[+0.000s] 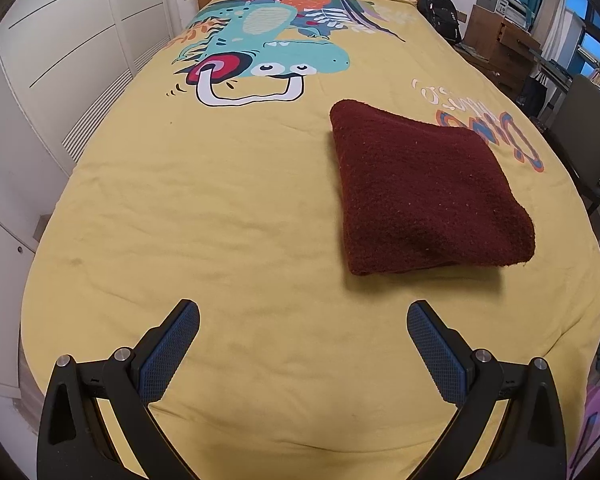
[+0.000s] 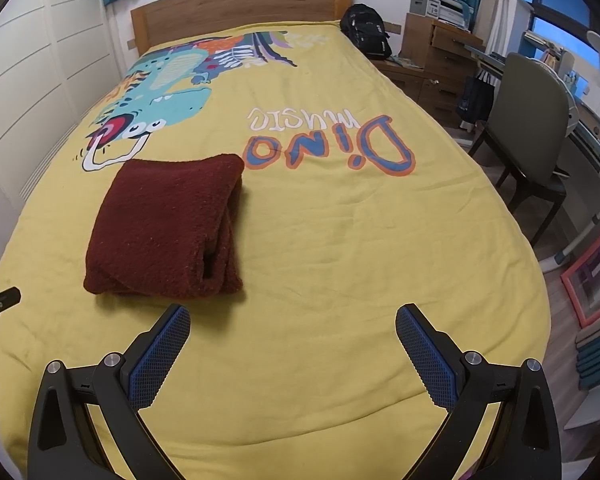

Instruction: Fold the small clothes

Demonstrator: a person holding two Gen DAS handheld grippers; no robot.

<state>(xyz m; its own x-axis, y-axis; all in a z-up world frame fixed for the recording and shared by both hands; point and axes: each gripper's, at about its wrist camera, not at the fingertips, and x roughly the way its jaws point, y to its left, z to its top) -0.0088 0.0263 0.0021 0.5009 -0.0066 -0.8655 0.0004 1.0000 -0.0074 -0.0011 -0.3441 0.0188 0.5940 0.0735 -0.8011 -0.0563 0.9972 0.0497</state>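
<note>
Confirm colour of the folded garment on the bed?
Dark maroon, fuzzy knit. The folded garment shows best in the right wrist view.

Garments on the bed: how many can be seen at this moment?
1. A dark red fleece garment, folded into a bundle, lies on the yellow bedspread just ahead of both open grippers, near the bed's foot end. Whether another piece is tucked inside cannot be told.

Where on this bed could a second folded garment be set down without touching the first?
Bare yellow bedspread lies between the folded maroon garment and the wardrobe-side edge, and along the foot edge under the open left gripper and open right gripper. The floor beside the chair is crowded.
</note>
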